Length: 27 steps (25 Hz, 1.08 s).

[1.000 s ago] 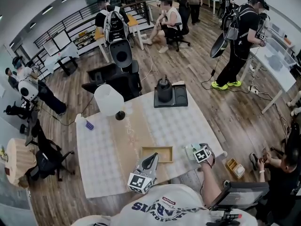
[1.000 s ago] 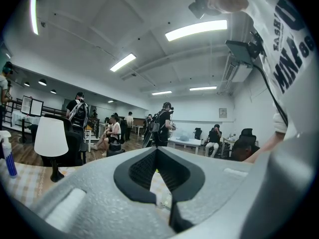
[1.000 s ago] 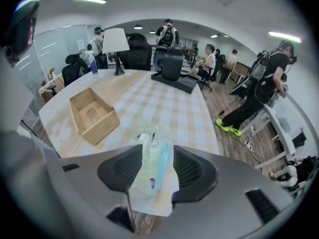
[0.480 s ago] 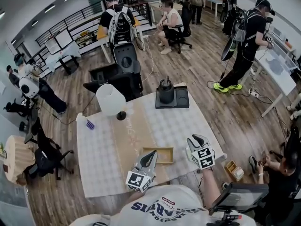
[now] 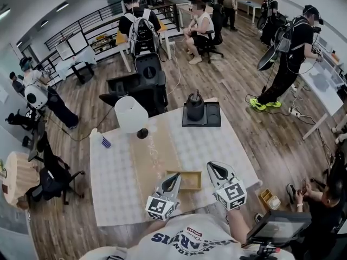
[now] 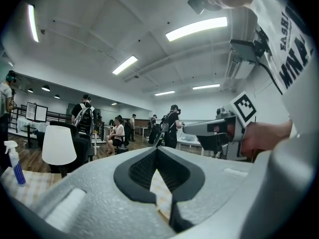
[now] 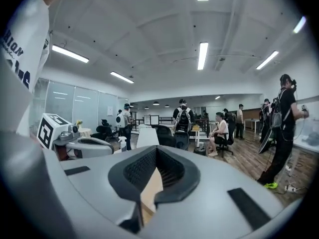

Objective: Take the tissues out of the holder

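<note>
The wooden tissue holder (image 5: 190,181) is a shallow open box near the table's front edge; I see no tissues in it from the head view. My left gripper (image 5: 178,176) hovers at the holder's left end, jaws shut and empty, with tips meeting in the left gripper view (image 6: 157,149). My right gripper (image 5: 212,166) is raised just right of the holder, shut with nothing between its jaws (image 7: 156,148). Each gripper shows in the other's view: the right gripper (image 6: 219,128) and the left gripper (image 7: 75,144).
The table (image 5: 119,183) has a checked cloth and a tan runner (image 5: 154,156). A white lamp (image 5: 131,115) stands at the back left, a spray bottle (image 5: 103,141) at the left edge, and a black tray with a kettle (image 5: 209,115) at the back. People stand and sit beyond.
My right gripper has risen from the table's right edge and swung left toward the holder, its jaws closing. The left gripper has barely moved.
</note>
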### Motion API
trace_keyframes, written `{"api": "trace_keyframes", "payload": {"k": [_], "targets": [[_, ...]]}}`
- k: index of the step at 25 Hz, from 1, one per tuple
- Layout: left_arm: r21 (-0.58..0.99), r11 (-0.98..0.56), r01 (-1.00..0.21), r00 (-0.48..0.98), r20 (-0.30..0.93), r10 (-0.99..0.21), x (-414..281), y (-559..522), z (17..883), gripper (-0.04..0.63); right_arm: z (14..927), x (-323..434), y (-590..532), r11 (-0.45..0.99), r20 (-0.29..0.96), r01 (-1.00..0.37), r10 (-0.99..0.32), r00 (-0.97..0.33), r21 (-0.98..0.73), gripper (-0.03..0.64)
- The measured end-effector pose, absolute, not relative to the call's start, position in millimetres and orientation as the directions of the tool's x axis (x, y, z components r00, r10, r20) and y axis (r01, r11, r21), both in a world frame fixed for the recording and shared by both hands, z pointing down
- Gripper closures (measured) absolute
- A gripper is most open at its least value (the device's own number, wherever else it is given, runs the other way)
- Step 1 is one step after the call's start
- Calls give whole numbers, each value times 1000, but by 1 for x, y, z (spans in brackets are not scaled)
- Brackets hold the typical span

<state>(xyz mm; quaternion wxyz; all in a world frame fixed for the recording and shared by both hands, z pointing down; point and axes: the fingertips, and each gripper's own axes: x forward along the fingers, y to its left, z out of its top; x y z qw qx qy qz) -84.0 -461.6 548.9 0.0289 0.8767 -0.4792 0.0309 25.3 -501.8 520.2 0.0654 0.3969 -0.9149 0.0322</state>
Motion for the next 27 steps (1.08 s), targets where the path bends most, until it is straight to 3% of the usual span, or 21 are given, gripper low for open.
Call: {"api": "trace_keyframes", "payload": {"k": [27], "targets": [[23,-574,-819,574,3,-819,-79,-460,536,597,529,17,-494,681,158,-731,-727,-668,39,609]]}}
